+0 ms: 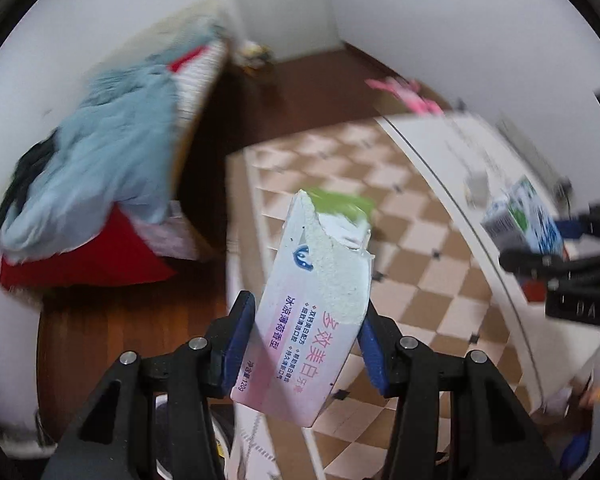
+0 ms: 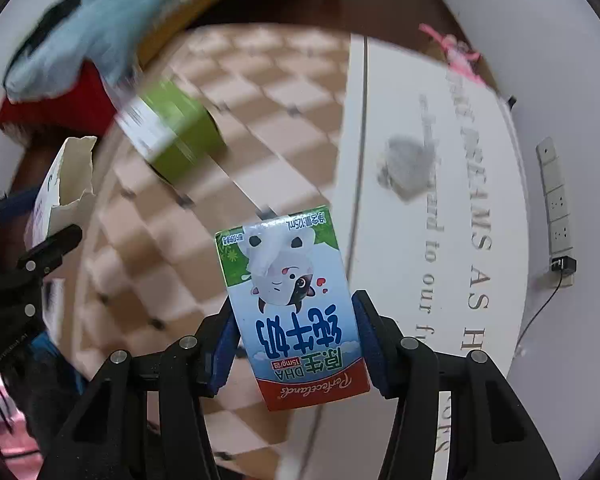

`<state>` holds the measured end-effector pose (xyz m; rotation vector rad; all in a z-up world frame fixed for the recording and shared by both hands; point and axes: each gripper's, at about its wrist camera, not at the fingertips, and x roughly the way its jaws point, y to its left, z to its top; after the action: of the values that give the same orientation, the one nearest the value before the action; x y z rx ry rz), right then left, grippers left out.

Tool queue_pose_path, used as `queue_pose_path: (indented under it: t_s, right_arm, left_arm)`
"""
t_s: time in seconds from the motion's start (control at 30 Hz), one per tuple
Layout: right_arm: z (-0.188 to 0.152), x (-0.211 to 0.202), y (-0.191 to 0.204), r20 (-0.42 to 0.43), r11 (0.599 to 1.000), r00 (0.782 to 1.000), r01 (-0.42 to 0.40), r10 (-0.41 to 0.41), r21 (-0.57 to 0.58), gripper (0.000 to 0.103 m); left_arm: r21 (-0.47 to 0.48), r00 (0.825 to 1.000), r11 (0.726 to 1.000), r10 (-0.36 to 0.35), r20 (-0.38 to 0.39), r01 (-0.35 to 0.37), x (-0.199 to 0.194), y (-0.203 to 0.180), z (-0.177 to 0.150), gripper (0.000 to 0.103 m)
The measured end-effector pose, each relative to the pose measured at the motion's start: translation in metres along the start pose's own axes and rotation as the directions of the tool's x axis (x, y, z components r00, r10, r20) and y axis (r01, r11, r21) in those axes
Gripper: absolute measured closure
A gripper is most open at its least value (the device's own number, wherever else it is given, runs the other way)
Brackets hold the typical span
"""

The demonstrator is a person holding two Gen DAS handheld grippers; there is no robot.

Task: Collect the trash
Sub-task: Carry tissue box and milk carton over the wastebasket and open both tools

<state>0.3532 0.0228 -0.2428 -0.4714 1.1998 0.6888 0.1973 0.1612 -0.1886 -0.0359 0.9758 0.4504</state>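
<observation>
Bedding (image 1: 100, 152) in pale blue is lying heaped over a red cover (image 1: 84, 256) at the far left of the left wrist view, beyond a strip of dark wooden floor (image 1: 140, 328). Spreading below both grippers is a brown-and-cream checkered mat (image 1: 412, 240), and to its right a white mat (image 2: 460, 184) is showing grey lettering, with a crumpled grey wad (image 2: 404, 168) lying on it — blurred, so what it is made of cannot be told. A white power strip (image 2: 554, 200) is sitting on the pale floor at the far right, and something pink (image 2: 456, 50) is lying near the white mat's far edge. On the checkered mat a green box (image 2: 172, 136) is lying, smeared by motion. The left gripper (image 1: 306, 344) is clamping its blue pads on a torn white toothpaste box (image 1: 312, 308), the ragged end pointing away from the camera, off the mat. The right gripper (image 2: 296, 344) is clamping a small milk carton (image 2: 296, 312) with a cartoon cow on it, held clear of the mat. Each gripper is showing at the edge of the other's view — the carton (image 1: 528, 220) at the right, the torn box (image 2: 64, 188) at the left.
</observation>
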Motion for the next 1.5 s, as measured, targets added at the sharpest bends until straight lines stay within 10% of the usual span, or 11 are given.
queue_pose_path:
  t_s: [0.33,0.67,0.93,1.2,1.5]
  right_arm:
    - [0.01,-0.094,0.103,0.219,0.992,0.968,-0.11,0.12,-0.058,0.047]
    - [-0.001,-0.094,0.253,0.203,0.943,0.936,-0.239,0.287,-0.231,0.047]
    - [-0.018,-0.013,0.376,0.023,0.896,0.939,-0.32,0.344,-0.309,0.047]
    - [-0.029,0.101,0.442,-0.204,0.881,0.923,-0.374,0.325,-0.288,0.048]
    - [-0.03,0.168,0.479,-0.305,0.879,0.908,-0.377,0.288,-0.292,0.047]
  left_arm:
    - [-0.267,0.985,0.959,0.128,0.115,-0.093,-0.098,0.115,-0.048,0.057]
    - [-0.466,0.974,0.863,0.228,0.015,-0.195,-0.12,0.225,-0.138,0.057]
    - [-0.657,0.985,0.736,0.075,-0.158,-0.162,-0.037,0.295,-0.221,0.057]
    - [-0.797,0.952,0.593,-0.16,-0.261,-0.118,0.055,0.329,-0.283,0.057]
    - [-0.802,0.925,0.571,-0.18,-0.333,-0.177,0.076,0.346,-0.302,0.045]
